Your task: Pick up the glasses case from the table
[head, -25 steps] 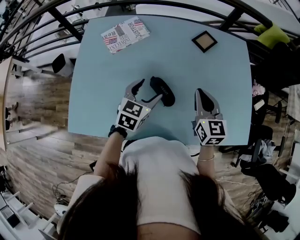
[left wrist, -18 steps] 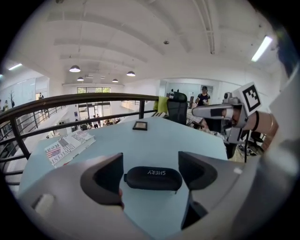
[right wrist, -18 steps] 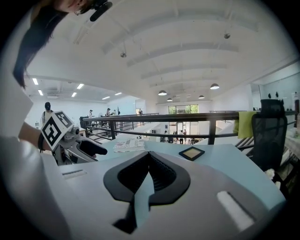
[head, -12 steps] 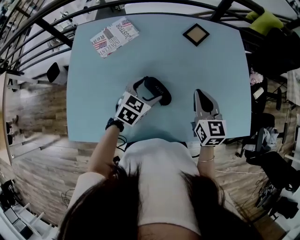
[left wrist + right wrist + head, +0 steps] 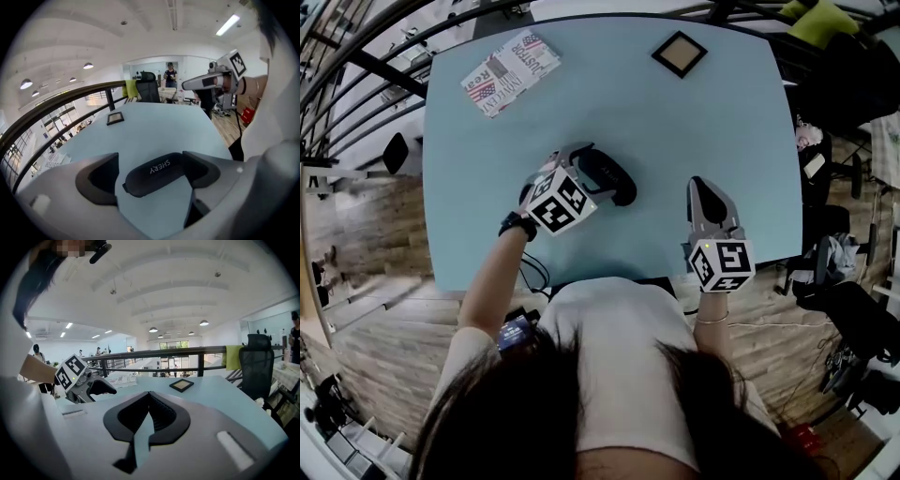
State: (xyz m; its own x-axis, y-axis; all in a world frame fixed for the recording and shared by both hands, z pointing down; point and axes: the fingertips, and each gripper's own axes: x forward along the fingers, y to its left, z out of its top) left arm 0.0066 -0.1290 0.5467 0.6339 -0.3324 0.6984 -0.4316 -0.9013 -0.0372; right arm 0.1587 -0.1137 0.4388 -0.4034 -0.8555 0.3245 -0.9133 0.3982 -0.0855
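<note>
The black glasses case (image 5: 611, 178) lies on the light blue table (image 5: 694, 122), just left of the middle. My left gripper (image 5: 575, 167) reaches down over its near left end. In the left gripper view the case (image 5: 161, 169) lies crosswise between the jaws of that gripper (image 5: 151, 175), which are opening. The right pad (image 5: 202, 169) sits at the case's end, while the left pad (image 5: 99, 179) stands apart from it. My right gripper (image 5: 701, 185) hovers to the right of the case, shut and empty, its tips (image 5: 149, 393) meeting.
A folded newspaper (image 5: 510, 70) lies at the far left corner and a small square frame (image 5: 680, 53) at the far right. A dark railing (image 5: 187, 352) runs behind the table. The near table edge is just under my hands.
My left gripper has rolled and dropped forward, so its jaws now straddle the case instead of standing beside it. The right gripper has hardly shifted.
</note>
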